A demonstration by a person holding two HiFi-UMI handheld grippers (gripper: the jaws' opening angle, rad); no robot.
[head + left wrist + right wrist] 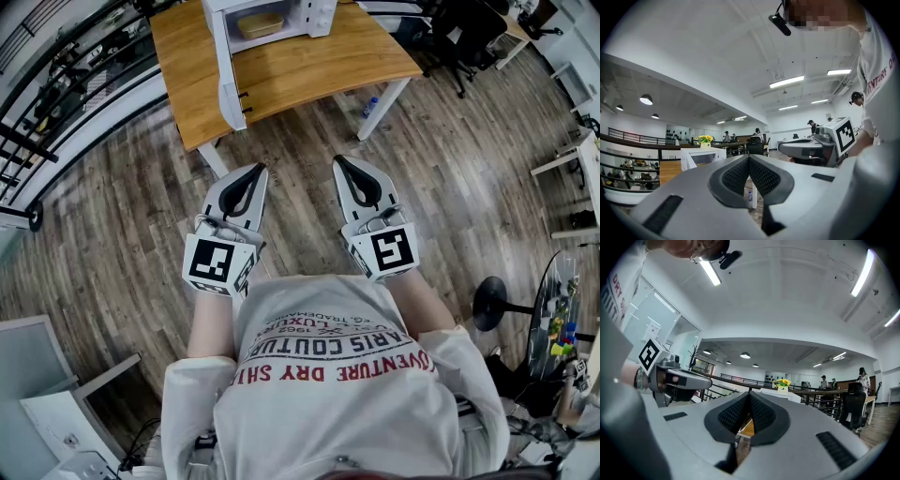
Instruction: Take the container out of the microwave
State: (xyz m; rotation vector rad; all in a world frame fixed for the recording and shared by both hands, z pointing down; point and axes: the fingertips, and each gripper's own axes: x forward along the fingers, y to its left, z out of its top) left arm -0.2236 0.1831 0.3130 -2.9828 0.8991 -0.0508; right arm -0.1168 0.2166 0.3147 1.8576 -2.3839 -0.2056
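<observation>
left gripper (250, 172) and right gripper (346, 163) both closed, empty; arriving unopened could shove the container (260, 24) deeper into the microwave (320, 13).

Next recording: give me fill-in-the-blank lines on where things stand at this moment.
The door of the microwave stands ____.
The container sits ____ the microwave.
The left gripper and the right gripper both hold ____.
Missing words: open; inside; nothing.
</observation>
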